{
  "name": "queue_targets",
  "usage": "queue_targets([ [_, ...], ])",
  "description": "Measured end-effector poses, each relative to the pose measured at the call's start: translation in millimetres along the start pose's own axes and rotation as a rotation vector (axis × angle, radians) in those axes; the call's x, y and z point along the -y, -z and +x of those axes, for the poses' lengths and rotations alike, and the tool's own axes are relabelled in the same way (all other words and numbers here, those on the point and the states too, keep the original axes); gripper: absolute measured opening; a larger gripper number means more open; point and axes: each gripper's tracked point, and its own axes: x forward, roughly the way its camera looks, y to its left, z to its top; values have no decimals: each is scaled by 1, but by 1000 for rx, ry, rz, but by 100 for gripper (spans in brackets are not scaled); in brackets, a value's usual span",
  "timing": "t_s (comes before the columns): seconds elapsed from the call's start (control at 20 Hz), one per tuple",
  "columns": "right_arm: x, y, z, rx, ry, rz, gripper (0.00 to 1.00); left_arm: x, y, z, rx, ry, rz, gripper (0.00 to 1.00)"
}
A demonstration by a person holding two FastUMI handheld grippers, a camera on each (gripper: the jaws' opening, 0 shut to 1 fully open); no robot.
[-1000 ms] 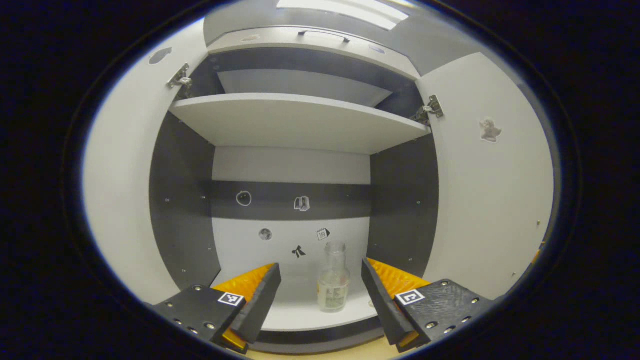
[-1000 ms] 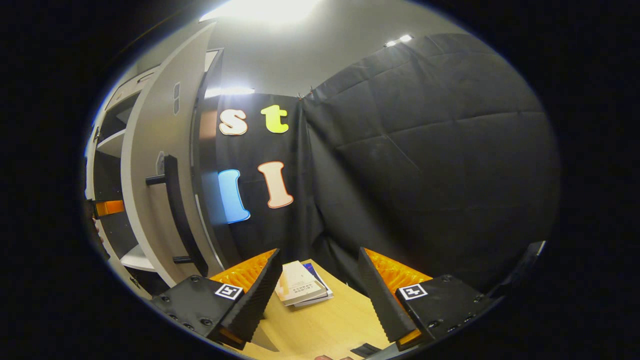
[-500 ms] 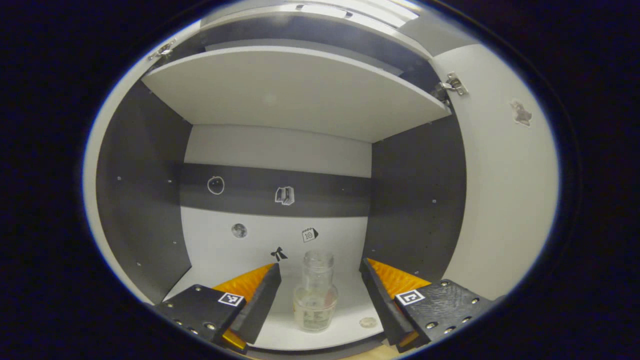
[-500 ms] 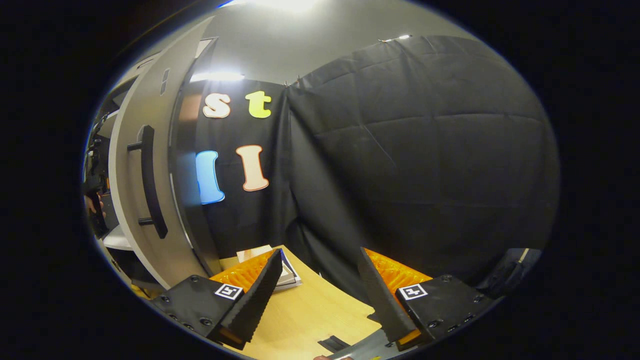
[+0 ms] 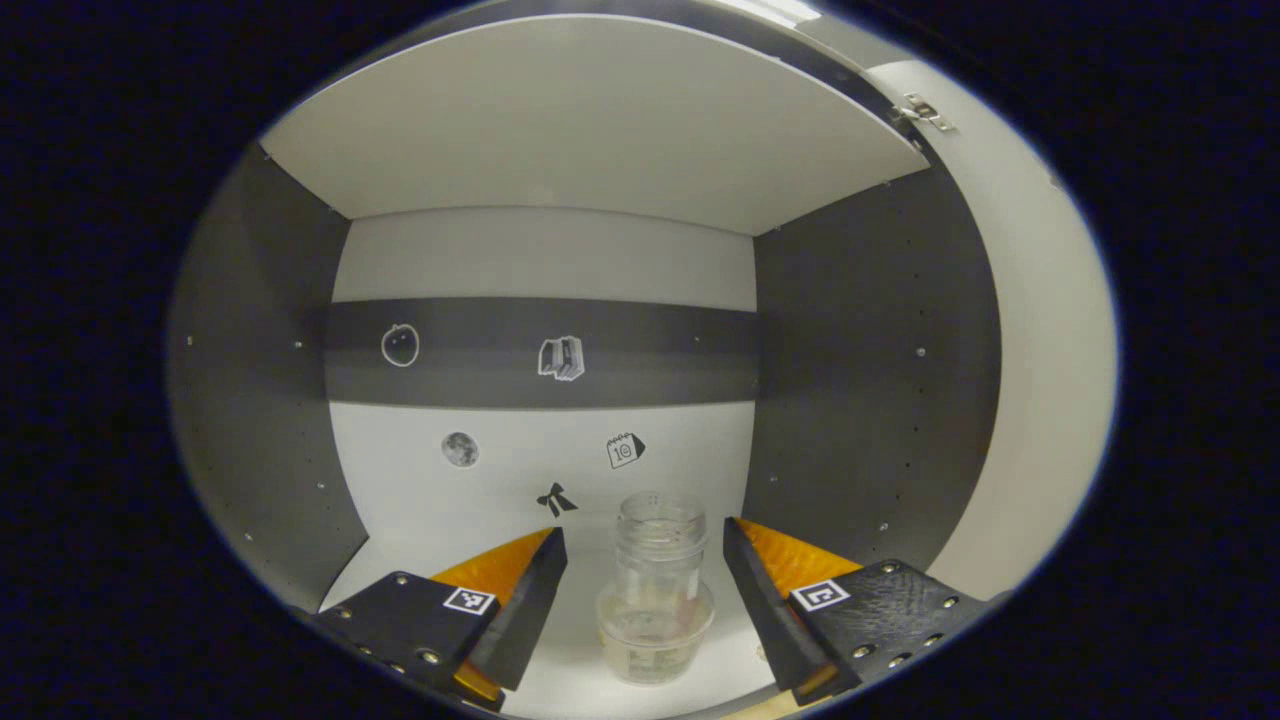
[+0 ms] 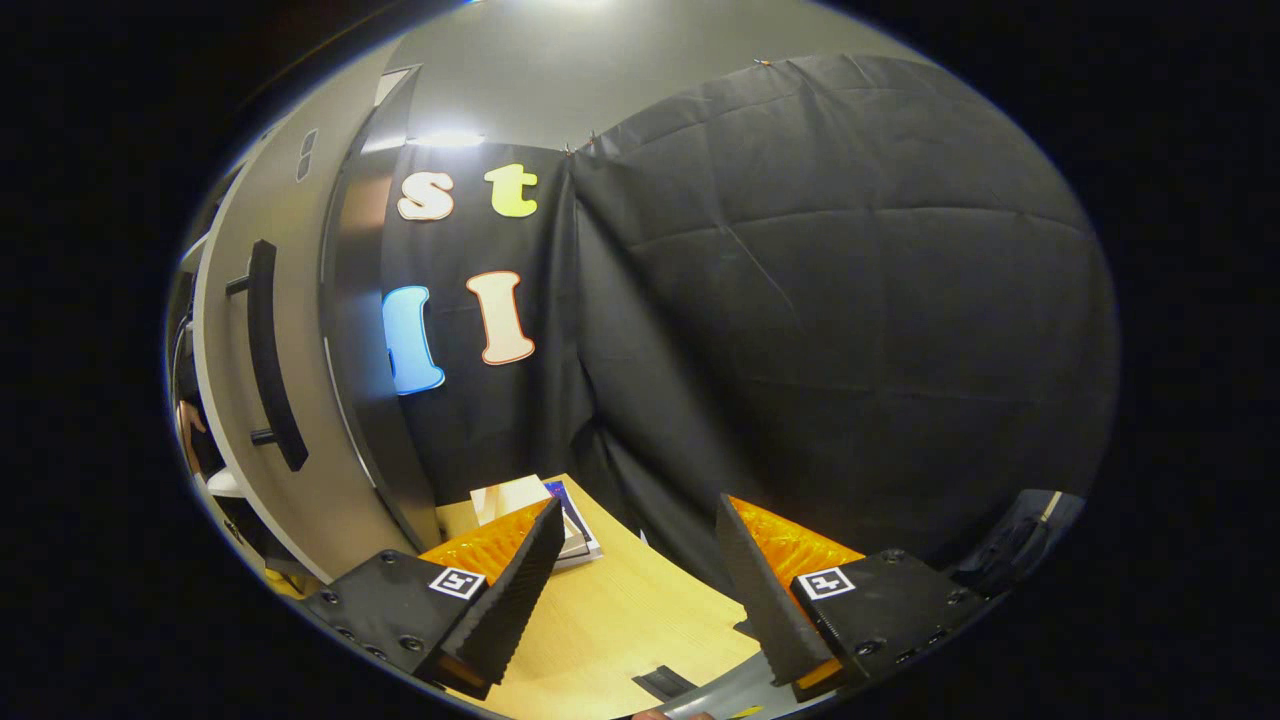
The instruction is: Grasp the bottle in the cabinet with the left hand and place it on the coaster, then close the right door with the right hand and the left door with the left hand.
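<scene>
While both grippers gape, clear bottle stands upright btwn left gripper fingers, untouched.

Left gripper and right gripper both hold their fingers spread wide apart.

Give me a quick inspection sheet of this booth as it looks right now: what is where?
Surface: pale wooden table in the right gripper view; white cabinet floor in the left gripper view.
Job's things: clear bottle stands upright on the cabinet floor; right door open, with a dark bar handle. Coaster: nothing seen.
Clutter: books stacked on the table near the door; small stickers on the cabinet's back wall.
Grippers: left gripper open, fingers either side of the bottle, not touching; right gripper open, over the table, holding nothing.
Cables: nothing seen.
Surroundings: black cloth wall; shelf above the bottle.
</scene>
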Motion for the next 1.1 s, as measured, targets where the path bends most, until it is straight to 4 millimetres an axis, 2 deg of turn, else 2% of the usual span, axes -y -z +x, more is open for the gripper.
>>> queue_targets([
  [0.05, -4, -2, 3, 2, -10, 3, 96, 2, 1, 0, -8, 10, 6, 89],
  [0.1, -7, -6, 5, 9, -19, 9, 96, 6, 1, -1, -12, 22, 14, 91],
  [0.25, -17, -6, 9, 21, -37, 16, 96, 11, -1, 7, -8, 38, 46, 51],
  [0.35, -22, -2, 10, 18, -49, 20, 96, 10, 0, 4, -19, 27, 61, 42],
  [0.55, -21, -7, 10, 31, -52, 31, 96, 26, -12, -20, -7, 73, 9, 38],
  [0.65, -17, -12, 9, 43, -47, 41, 96, 27, -22, -37, 15, 90, -9, 40],
  [0.85, -4, -19, 2, 65, -31, 52, 96, 27, -45, -78, 62, 118, 2, 38],
  [1.0, 1, -19, -5, 62, -23, 75, 96, 24, -60, -119, 100, 127, 21, 40],
  [1.1, 5, -22, -10, 69, -13, 83, 96, 21, -64, -146, 119, 140, 10, 40],
])
